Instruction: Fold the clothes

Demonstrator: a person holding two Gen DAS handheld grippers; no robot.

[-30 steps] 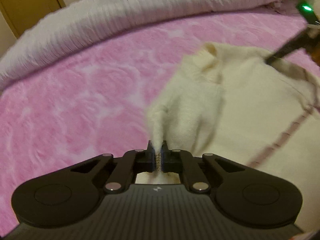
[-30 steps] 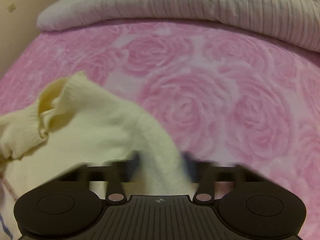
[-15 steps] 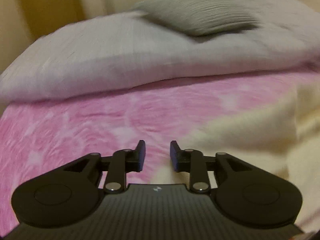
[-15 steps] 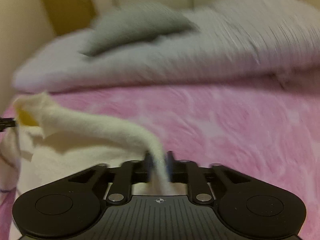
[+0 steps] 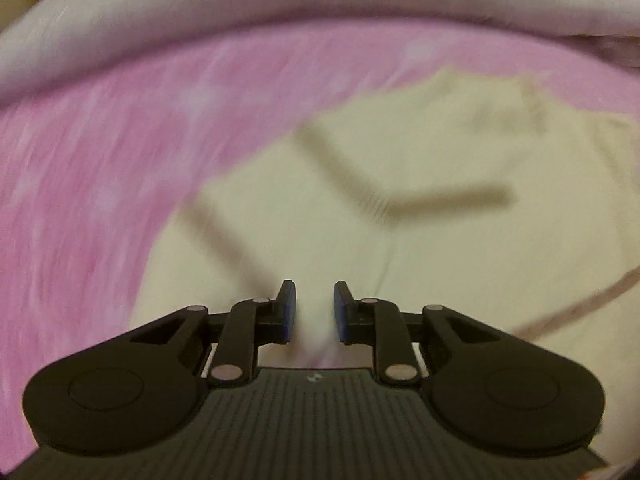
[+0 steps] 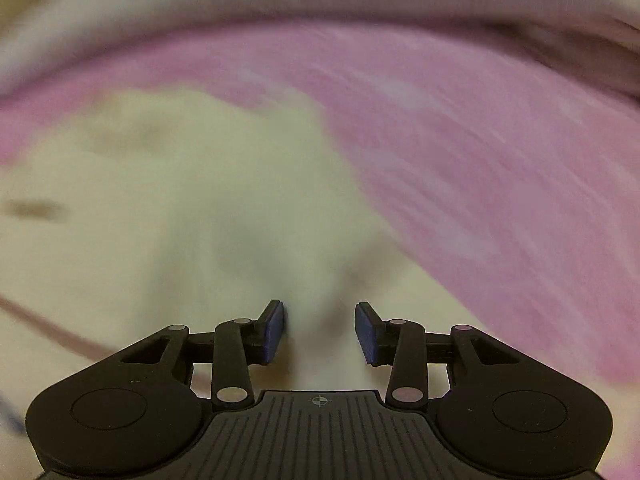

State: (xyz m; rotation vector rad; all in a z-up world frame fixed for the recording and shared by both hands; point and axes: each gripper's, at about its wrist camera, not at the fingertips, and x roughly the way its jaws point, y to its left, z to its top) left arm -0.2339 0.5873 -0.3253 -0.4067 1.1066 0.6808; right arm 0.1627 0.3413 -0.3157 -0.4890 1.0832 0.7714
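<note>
A cream sweater (image 5: 420, 208) lies spread on the pink rose-patterned blanket (image 5: 100, 168); it also shows in the right wrist view (image 6: 192, 208). Both views are motion-blurred. My left gripper (image 5: 311, 308) is open, just above the sweater near its left side, with nothing between the pads. My right gripper (image 6: 320, 330) is open over the sweater's right part, cloth lying below the gap, not pinched. A thin reddish stripe (image 5: 576, 308) crosses the sweater's front.
A rolled grey-white striped quilt (image 5: 280, 12) runs along the far side of the bed, also in the right wrist view (image 6: 320, 0). The pink blanket (image 6: 500, 160) extends to the right of the sweater.
Both grippers have let go of the sweater sleeves: the left opened first, the right after. Both cameras have tilted down toward the sweater, which now lies on the bed.
</note>
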